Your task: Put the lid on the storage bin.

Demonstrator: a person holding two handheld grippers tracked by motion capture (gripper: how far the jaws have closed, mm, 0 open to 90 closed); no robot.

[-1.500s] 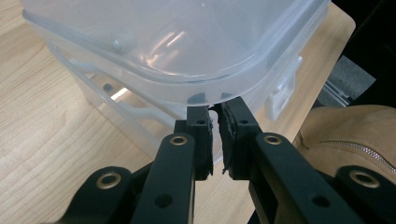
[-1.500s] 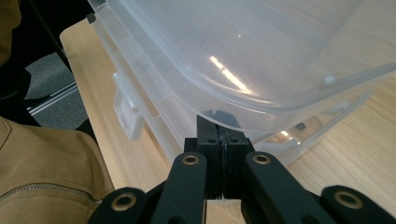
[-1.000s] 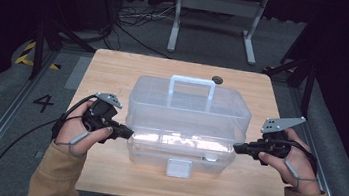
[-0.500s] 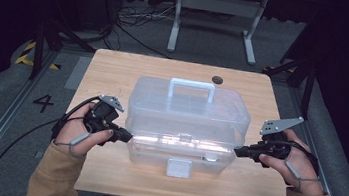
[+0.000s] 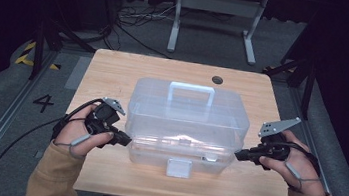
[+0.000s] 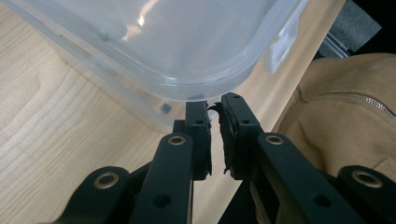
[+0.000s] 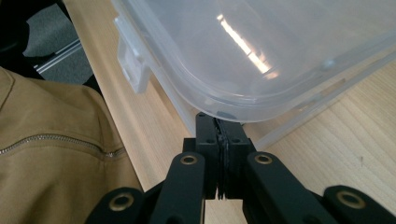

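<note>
Dark room, grey carpet floor [image 5: 0, 107], metal stand [image 5: 217, 5], tangled cables [image 5: 132, 15], light wooden table [image 5: 115, 70]

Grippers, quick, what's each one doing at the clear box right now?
Left gripper: nearly closed, tips under the lid rim of the clear box; a grip on it cannot be told.
Right gripper: shut, tips under the lid rim.

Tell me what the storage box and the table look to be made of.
Storage box: likely clear plastic, glossy; the table shows through it and light glints on its lid. Table: pale wood or wood-look laminate, matte, with visible grain.
</note>
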